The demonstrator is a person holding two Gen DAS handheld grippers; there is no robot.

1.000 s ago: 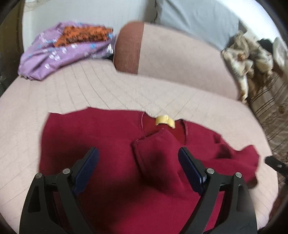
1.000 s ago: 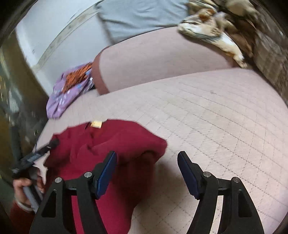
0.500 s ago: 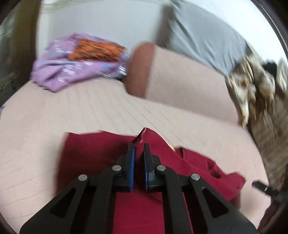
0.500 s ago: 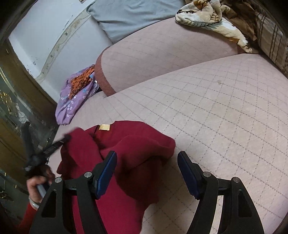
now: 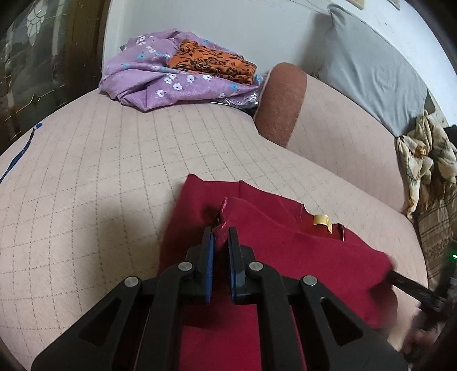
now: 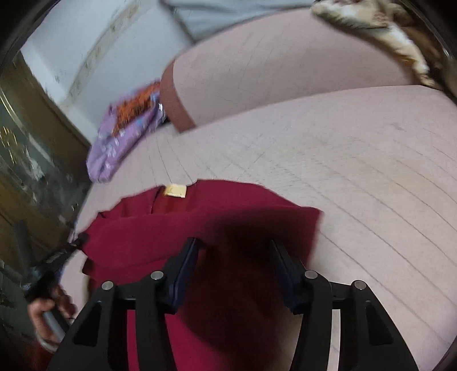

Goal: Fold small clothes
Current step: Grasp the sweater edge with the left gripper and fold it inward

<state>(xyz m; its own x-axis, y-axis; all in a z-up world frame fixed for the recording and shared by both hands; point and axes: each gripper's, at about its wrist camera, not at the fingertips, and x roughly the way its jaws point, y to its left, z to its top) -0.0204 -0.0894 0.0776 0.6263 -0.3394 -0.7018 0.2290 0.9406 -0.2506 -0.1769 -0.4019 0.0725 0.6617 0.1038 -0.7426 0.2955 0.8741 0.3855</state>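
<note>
- Maroon top [image 5: 285, 251] lies on quilted sofa seat [image 5: 100, 177], collar label [image 5: 321, 220] far side.
- My left gripper [image 5: 219, 237] pinches a fabric ridge.
- My right gripper [image 6: 232, 258] spread above the top.
- Step: side fold; next, carry the ridge across.

A wide pale pink sofa seat with stitched diamond quilting [image 5: 108, 171] is seen across the lower half of both frames. A pink bolster cushion with a rust-brown end [image 5: 281, 102] is placed at its back. In the upper right of the left view a grey pillow [image 5: 371, 71] is leaned on the white wall [image 5: 200, 17]. A dark wooden door with ornamented glass [image 5: 37, 65] is seen at the upper left.
</note>
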